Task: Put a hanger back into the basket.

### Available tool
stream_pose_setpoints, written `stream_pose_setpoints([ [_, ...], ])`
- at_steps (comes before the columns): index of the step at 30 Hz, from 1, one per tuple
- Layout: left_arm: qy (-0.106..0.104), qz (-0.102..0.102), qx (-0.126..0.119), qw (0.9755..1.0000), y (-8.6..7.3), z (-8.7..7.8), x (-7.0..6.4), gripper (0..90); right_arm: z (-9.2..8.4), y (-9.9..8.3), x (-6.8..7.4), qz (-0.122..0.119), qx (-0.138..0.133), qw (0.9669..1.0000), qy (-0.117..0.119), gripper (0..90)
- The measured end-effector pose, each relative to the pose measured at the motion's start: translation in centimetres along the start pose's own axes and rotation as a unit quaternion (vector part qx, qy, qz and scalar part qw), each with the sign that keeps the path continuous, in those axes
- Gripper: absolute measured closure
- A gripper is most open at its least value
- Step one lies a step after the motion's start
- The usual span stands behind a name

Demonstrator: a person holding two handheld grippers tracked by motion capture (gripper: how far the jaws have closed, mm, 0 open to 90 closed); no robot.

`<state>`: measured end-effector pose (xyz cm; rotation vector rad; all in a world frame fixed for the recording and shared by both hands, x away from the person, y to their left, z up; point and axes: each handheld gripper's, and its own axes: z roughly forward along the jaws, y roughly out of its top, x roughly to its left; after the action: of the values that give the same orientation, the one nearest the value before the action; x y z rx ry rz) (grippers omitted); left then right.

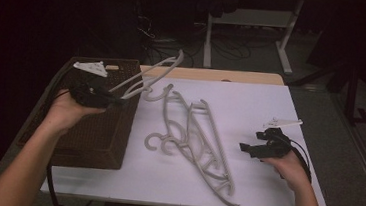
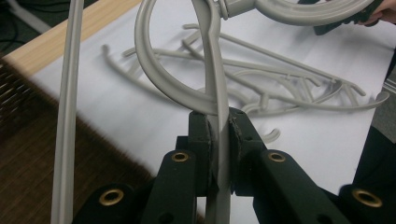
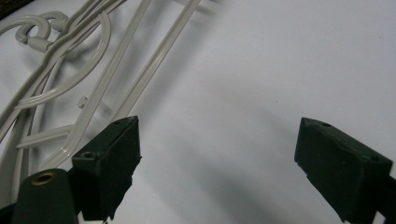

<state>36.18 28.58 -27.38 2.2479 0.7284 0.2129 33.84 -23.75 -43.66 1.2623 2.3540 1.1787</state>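
Note:
My left gripper (image 1: pixel 116 97) hovers over a brown woven basket (image 1: pixel 95 140) at the table's left, shut on a grey plastic hanger (image 1: pixel 151 75) that slants up and to the right. In the left gripper view the jaws (image 2: pixel 219 128) pinch a flat bar of that hanger (image 2: pixel 217 70), and its hook curves across the top. A heap of several more grey hangers (image 1: pixel 193 139) lies tangled on the white table top (image 1: pixel 256 104). My right gripper (image 1: pixel 252 142) rests at the right of the heap, open with nothing between its jaws (image 3: pixel 219 158); the heap's hangers (image 3: pixel 70 70) lie to its upper left.
The basket (image 2: pixel 28 168) takes up the table's left side. A wooden strip (image 1: pixel 213 74) runs along the far edge. Beyond it, a white desk frame (image 1: pixel 287 37) and cables stand on the dark floor. White surface lies bare between the heap and the right edge.

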Motion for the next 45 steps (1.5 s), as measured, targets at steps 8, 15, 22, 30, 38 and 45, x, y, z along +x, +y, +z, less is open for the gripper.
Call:
stream_pose_setpoints([
  [8, 0.023, -0.028, -0.011, 0.9993, -3.3, -3.2, 1.9, 82.1, 0.1, 0.0, 0.2, -0.003, 0.002, 1.0, -0.002, 14.0],
  [15, 0.041, -0.058, -0.014, 0.9974, -6.9, -4.8, 3.7, 82.0, 0.4, 0.0, 0.3, -0.007, 0.009, 0.9999, -0.002, 14.0],
  [22, 0.04, -0.085, -0.009, 0.9955, -9.0, -5.0, 4.8, 82.0, 0.4, 0.0, 0.3, -0.006, 0.009, 0.9999, -0.003, 14.0],
  [30, 0.036, -0.105, 0.01, 0.9937, -10.4, -4.1, 6.1, 81.9, 0.4, 0.0, 0.3, -0.005, 0.009, 0.9999, -0.003, 14.0],
  [38, 0.022, -0.11, 0.034, 0.993, -10.9, -2.8, 7.5, 81.7, 0.4, 0.0, 0.3, -0.006, 0.009, 0.9999, -0.003, 14.0],
  [45, 0.025, -0.108, 0.063, 0.9918, -11.5, -1.5, 8.0, 81.4, 0.3, 0.0, 0.3, -0.002, 0.009, 0.9999, -0.004, 14.0],
])
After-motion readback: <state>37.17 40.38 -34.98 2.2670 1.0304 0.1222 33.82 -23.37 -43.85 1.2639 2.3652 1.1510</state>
